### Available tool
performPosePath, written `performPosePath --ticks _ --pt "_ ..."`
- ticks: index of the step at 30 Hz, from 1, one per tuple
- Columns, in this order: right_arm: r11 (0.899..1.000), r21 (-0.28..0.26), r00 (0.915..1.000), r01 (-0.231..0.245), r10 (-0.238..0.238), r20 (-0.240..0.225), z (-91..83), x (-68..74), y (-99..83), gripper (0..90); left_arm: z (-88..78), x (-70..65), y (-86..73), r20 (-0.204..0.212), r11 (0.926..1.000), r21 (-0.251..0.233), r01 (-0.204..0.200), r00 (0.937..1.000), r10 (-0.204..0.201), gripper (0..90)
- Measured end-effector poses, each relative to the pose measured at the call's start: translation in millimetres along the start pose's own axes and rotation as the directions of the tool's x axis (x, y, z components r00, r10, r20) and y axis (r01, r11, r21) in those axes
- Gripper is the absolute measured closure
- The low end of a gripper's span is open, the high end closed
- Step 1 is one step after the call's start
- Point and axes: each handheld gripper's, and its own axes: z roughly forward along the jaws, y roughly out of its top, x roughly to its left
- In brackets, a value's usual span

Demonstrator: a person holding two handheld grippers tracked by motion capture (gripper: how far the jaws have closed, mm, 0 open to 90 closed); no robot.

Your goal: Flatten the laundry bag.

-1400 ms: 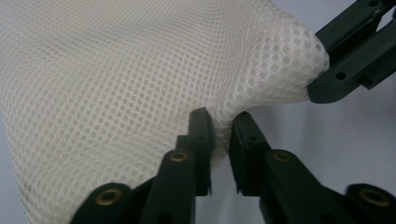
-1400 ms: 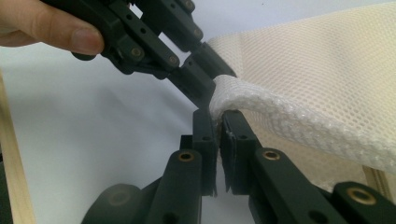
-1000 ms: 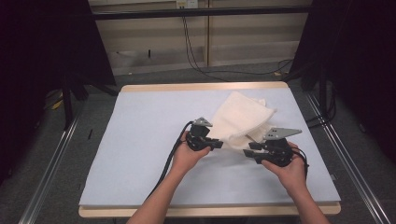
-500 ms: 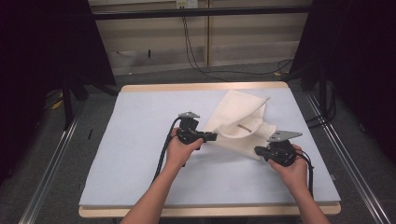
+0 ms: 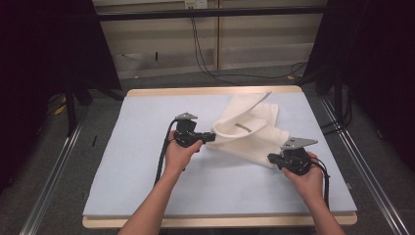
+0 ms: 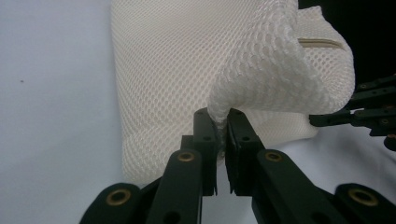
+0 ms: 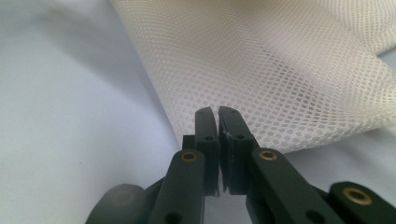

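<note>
The cream mesh bag lies on the desk between both grippers, its edges pinched by the left gripper's fingers and the right gripper's fingers.

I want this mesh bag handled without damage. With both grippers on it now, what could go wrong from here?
1. The left gripper pinches only a thin fold of the mesh bag; a pull may slip it free or snag the open weave.
2. The right gripper is shut at the bag's very edge, and how much mesh it caught is hard to tell, so that corner may drop.
3. Pulling the hands apart could strain the zipper.
</note>
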Motion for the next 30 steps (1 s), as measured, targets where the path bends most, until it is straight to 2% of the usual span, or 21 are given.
performPosePath --ticks 5,7,9,10,12,18,19,25,27,30 --pt "1.000 -0.004 0.9999 0.014 -0.014 0.003 -1.0 0.0 0.0 86.1 -5.2 3.2 0.0 -0.043 0.9995 -0.021 0.025 0.9988 -0.025 84.2" --pt "1.000 0.000 1.0000 0.004 -0.004 0.006 -1.2 0.8 -0.2 86.1 -8.0 5.6 -0.4 -0.058 0.9995 -0.026 0.020 0.9981 -0.021 84.2" --pt "1.000 -0.002 0.9998 0.018 -0.018 0.007 -1.4 0.4 0.1 86.1 -10.0 7.3 -0.9 -0.067 0.9993 -0.028 0.025 0.9974 -0.026 84.2" --pt "1.000 -0.001 0.9997 0.020 -0.020 0.010 -1.7 0.5 0.4 86.1 -11.0 7.8 -1.5 -0.074 0.9983 -0.043 0.038 0.9964 -0.041 84.3" --pt "1.000 0.000 0.9996 0.026 -0.026 0.015 -2.3 0.8 0.8 86.1 -14.5 10.5 -2.2 -0.090 0.9987 -0.041 0.032 0.9953 -0.035 84.3" --pt "1.000 -0.001 0.9996 0.026 -0.026 0.013 -4.1 1.3 1.5 86.1 -20.0 16.3 -5.1 -0.117 0.9985 -0.045 0.031 0.9925 -0.036 84.3" --pt "1.000 -0.003 0.9996 0.023 -0.023 0.017 -4.6 1.8 1.8 86.1 -20.0 16.2 -5.6 -0.118 0.9973 -0.058 0.045 0.9917 -0.052 84.3" --pt "0.999 -0.005 0.9993 0.033 -0.033 0.016 -4.7 2.0 1.7 86.0 -25.5 22.4 -8.0 -0.138 0.9980 -0.048 0.041 0.9894 -0.047 84.0" --pt "1.000 -0.002 0.9995 0.026 -0.026 0.017 -5.3 2.3 1.7 86.0 -26.1 23.1 -8.6 -0.142 0.9964 -0.064 0.055 0.9879 -0.063 83.9" --pt "1.000 -0.005 0.9995 0.024 -0.024 0.019 -5.8 1.6 1.3 85.9 -28.3 25.0 -9.1 -0.149 0.9964 -0.066 0.052 0.9869 -0.061 83.8"
